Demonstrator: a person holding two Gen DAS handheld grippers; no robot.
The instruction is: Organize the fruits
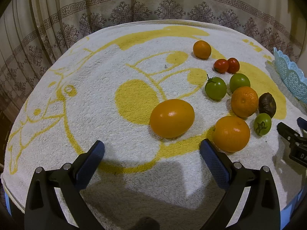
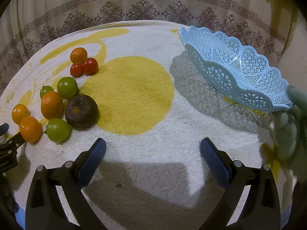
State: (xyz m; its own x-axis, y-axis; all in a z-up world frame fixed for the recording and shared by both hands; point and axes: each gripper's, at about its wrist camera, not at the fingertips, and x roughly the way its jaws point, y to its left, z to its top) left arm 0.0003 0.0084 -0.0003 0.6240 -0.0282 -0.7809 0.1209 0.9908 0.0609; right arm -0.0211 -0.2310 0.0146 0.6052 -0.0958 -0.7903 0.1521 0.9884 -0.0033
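Loose fruit lies on a white and yellow towel [image 1: 96, 95]. In the left wrist view a large oval orange fruit [image 1: 172, 118] sits just ahead of my open left gripper [image 1: 152, 150], and a round orange [image 1: 231, 133] touches the right finger's tip. Beyond are another orange [image 1: 244, 101], green tomatoes [image 1: 215, 88], red tomatoes [image 1: 226, 65], a dark brown fruit [image 1: 267, 105] and a far small orange [image 1: 201, 49]. In the right wrist view my open right gripper [image 2: 153, 149] hovers over bare towel, the fruit cluster [image 2: 81, 111] to its left, an empty light-blue lattice basket [image 2: 238, 71] ahead right.
A patterned curtain [image 1: 134, 9] hangs behind the table. The basket's edge [image 1: 291, 76] shows at the far right of the left wrist view, with the other gripper's black body [image 1: 293, 140] below it. A greenish cloth [image 2: 293, 118] lies beside the basket.
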